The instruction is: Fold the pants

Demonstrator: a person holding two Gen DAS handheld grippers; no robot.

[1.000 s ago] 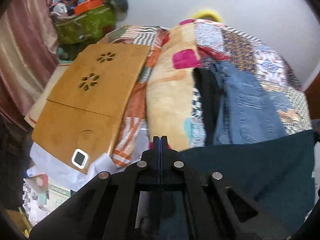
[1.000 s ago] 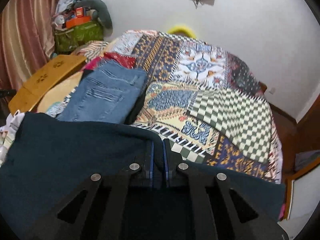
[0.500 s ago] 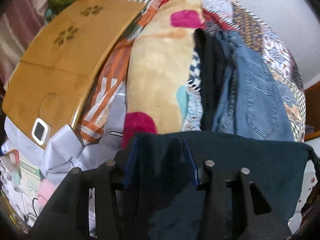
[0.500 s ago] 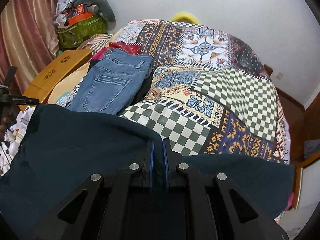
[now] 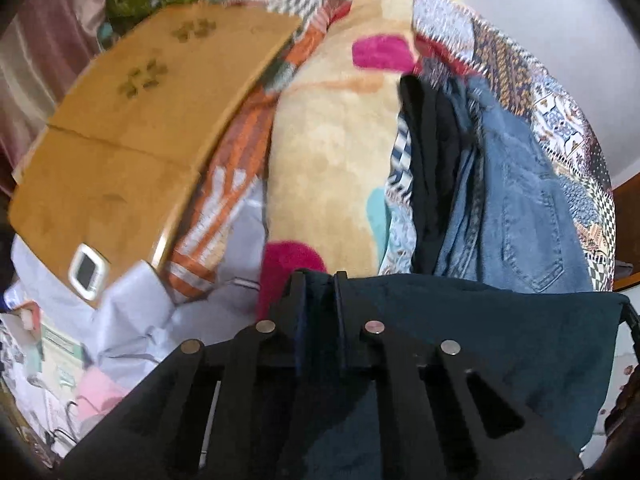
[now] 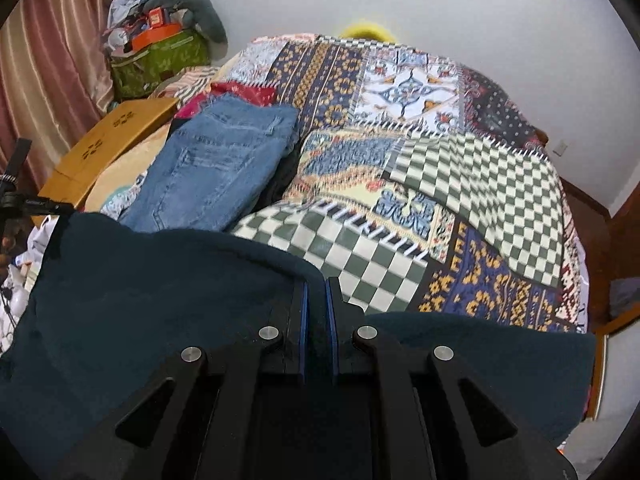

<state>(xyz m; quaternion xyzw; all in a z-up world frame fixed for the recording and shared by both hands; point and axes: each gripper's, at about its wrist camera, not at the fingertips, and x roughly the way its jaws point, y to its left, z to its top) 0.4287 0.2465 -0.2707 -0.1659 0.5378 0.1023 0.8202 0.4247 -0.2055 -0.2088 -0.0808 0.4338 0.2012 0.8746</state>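
Note:
Dark teal pants hang stretched between my two grippers over the near end of the bed. In the left wrist view my left gripper has a fold of the teal cloth between its fingers, and its jaws are closing on it. The same pants fill the lower part of the right wrist view. There my right gripper is shut on their upper edge, with cloth spreading to both sides.
Folded blue jeans lie on the patchwork bedspread, over a black garment. A beige blanket and a wooden lap desk sit to the left. A green bag with clutter stands by the curtain.
My left gripper opened, sank toward the bed with the teal cloth between its jaws and narrowed on it again. My right gripper stays shut on the pants.

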